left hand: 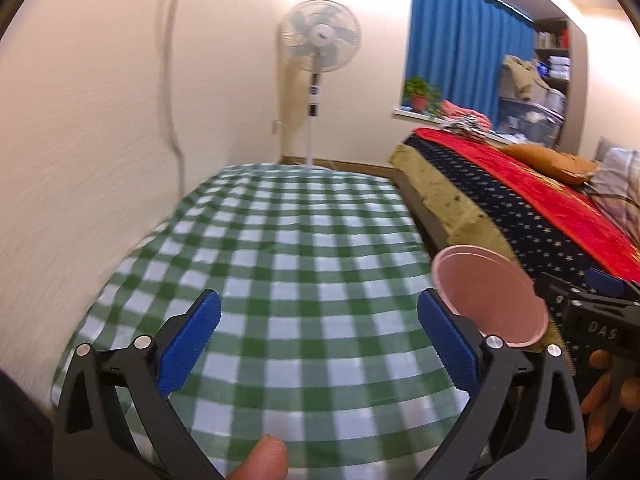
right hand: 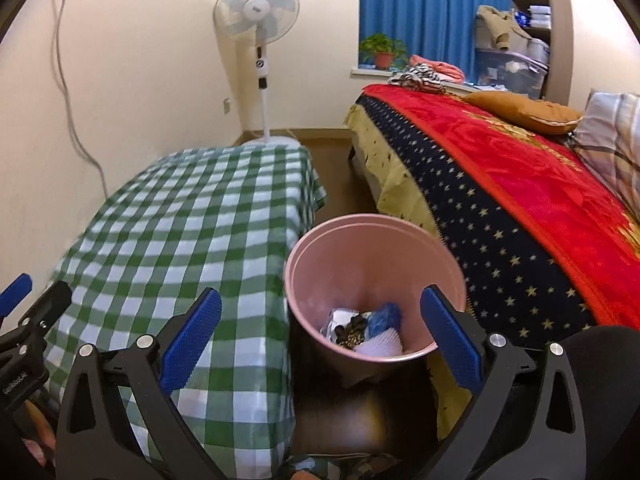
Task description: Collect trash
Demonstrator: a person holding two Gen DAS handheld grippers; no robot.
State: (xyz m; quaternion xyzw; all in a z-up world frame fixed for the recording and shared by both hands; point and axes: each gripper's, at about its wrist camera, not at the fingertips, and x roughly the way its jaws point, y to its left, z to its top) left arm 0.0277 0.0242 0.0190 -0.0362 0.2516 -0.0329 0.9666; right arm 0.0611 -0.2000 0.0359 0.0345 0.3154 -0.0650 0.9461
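While both claws stand wide open, nothing lies between their pads.
Right claw (right hand: 320, 336) angles down over upright pink bin (right hand: 374, 240), mouth upward; left claw (left hand: 318, 336) angles over checked desk (left hand: 280, 240).

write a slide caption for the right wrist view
Open right gripper above pink bin holding collected trash.

The checked table (left hand: 280, 264) lies bare, open from the near edge to the far end. A wall (left hand: 88, 128) closes its left side. On its right the pink bin (right hand: 372, 256) stands in the narrow floor gap, hard against the bed (right hand: 520, 208). The bin's mouth is open from above. Beyond the table stands a fan (right hand: 256, 12).
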